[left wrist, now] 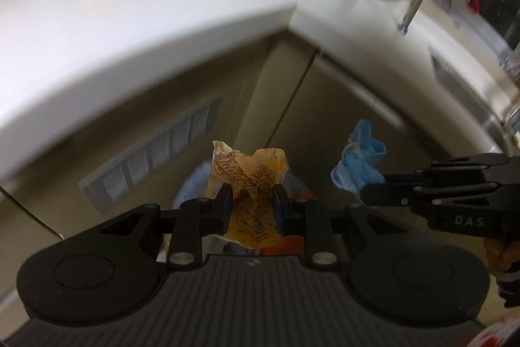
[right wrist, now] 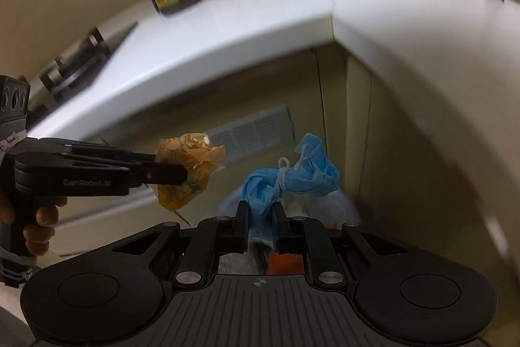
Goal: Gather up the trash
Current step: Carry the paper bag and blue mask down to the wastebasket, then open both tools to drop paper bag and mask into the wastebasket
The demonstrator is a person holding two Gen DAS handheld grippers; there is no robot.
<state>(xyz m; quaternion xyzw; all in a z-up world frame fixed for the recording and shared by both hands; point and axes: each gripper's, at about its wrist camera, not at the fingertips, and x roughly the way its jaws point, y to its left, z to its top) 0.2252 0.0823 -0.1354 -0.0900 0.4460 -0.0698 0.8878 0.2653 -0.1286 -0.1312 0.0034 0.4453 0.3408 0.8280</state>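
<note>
**Both claws loaded, poised over the bin at the counter corner**

Left gripper (left wrist: 250, 207): jaws narrowed onto a crumpled orange wrapper (left wrist: 250, 181), pads pressing its lower half from either side. The wrapper's upper folds stand free above the fingertips. Grip appears secure.

Right gripper (right wrist: 260, 223): jaws nearly fully closed, pinching a bunched blue face mask (right wrist: 292, 178) by its lower tail. The bulk of the mask, with its white ear loop knotted round it, stands above the pads.

Landmark: the white countertop (left wrist: 130, 31), where its two runs meet at an inside corner. Both items hang in the air below the counter's edge, in front of the cabinet doors, wrapper to the left of the mask, apart from each other. Beneath them sits a lined waste bin (right wrist: 341, 204), already holding some refuse; its contents are too blurred to identify.

Handling judgement: both items are very light, soft and compressible. The wrapper is thin film, likely slick and springy; hold it across a thick fold. The mask is limp cloth; its bunched middle offers the surest hold, since a loop alone could slip.

Risk: either item may cling to a pad or drift past the bin rim.
</note>
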